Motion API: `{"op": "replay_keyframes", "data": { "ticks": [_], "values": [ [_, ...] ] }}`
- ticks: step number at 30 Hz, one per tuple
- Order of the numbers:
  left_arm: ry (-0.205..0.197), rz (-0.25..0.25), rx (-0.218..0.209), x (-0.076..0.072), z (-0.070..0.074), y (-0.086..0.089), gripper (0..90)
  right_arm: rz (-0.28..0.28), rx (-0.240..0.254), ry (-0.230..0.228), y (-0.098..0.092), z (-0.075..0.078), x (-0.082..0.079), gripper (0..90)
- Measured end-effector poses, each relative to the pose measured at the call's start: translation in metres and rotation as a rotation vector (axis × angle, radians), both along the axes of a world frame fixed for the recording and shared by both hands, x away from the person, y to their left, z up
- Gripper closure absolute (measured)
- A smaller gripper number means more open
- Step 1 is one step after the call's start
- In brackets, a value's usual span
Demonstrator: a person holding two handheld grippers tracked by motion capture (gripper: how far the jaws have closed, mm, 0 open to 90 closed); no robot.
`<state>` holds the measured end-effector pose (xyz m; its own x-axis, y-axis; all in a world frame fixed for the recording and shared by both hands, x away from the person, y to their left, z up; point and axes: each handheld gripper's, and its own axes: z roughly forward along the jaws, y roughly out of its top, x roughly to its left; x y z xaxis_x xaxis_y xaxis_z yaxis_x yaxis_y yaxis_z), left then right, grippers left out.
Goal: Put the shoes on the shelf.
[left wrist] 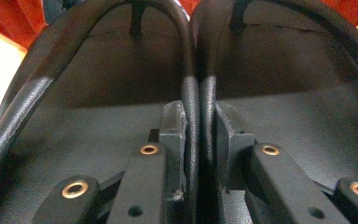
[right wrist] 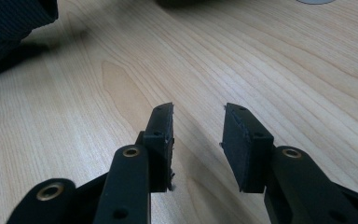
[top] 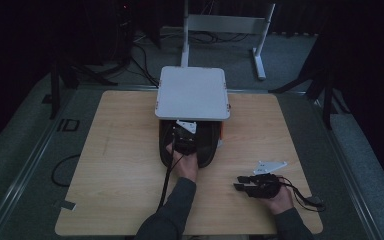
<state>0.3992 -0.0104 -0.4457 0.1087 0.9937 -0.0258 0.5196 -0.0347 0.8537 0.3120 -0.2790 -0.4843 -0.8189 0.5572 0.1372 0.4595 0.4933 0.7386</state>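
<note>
Two black leather shoes (top: 207, 145) lie side by side at the table's middle, toes tucked under a white square lid (top: 192, 92). My left gripper (top: 182, 142) reaches into them from the near side. In the left gripper view the left gripper (left wrist: 199, 116) is shut on the touching inner rims of the left shoe (left wrist: 98, 93) and the right shoe (left wrist: 284, 102), one jaw inside each opening. My right gripper (top: 240, 183) rests low over the wooden table (top: 120, 150) at the front right. It (right wrist: 198, 121) is open with bare wood between its jaws.
An orange-red box (left wrist: 9, 18) shows behind the shoes, its edge (top: 222, 131) peeking out under the lid. A dark sleeve (right wrist: 14, 18) lies at the far left of the right gripper view. White stand legs (top: 260, 60) and cables sit on the floor behind the table.
</note>
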Motion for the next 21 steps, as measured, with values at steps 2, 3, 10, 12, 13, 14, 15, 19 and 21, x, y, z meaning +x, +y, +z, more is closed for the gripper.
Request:
{"op": "replay_keyframes", "data": {
  "ticks": [2, 3, 10, 12, 13, 14, 15, 19, 21],
  "values": [
    [-0.003, 0.004, 0.005, 0.002, 0.000, -0.001, 74.6, -0.001, -0.001, 0.000, 0.000, 0.000, 0.000, 62.8],
    [-0.005, 0.006, 0.005, 0.002, 0.000, -0.002, 74.6, -0.002, -0.003, 0.002, 0.000, 0.000, 0.000, 62.8],
    [-0.019, 0.024, -0.001, 0.010, 0.003, -0.004, 74.4, -0.001, -0.003, 0.003, 0.001, -0.001, 0.000, 62.8],
    [-0.019, 0.025, 0.004, 0.012, 0.004, -0.005, 74.4, -0.002, -0.002, 0.005, 0.001, -0.001, 0.000, 62.8],
    [-0.019, 0.028, 0.004, 0.013, 0.004, -0.005, 74.3, -0.001, -0.002, 0.004, 0.001, -0.001, 0.000, 62.8],
    [-0.021, 0.030, 0.004, 0.014, 0.004, -0.005, 74.2, 0.000, -0.003, 0.003, 0.001, -0.001, 0.000, 62.8],
    [-0.022, 0.031, 0.005, 0.015, 0.004, -0.006, 74.2, 0.000, -0.002, 0.003, 0.001, -0.001, 0.000, 62.8],
    [-0.026, 0.038, 0.006, 0.020, 0.005, -0.007, 74.1, -0.001, 0.000, 0.005, 0.001, -0.001, 0.000, 62.8],
    [-0.030, 0.041, 0.002, 0.022, 0.005, -0.007, 74.0, 0.000, -0.001, 0.006, 0.001, -0.001, 0.000, 62.8]
  ]
}}
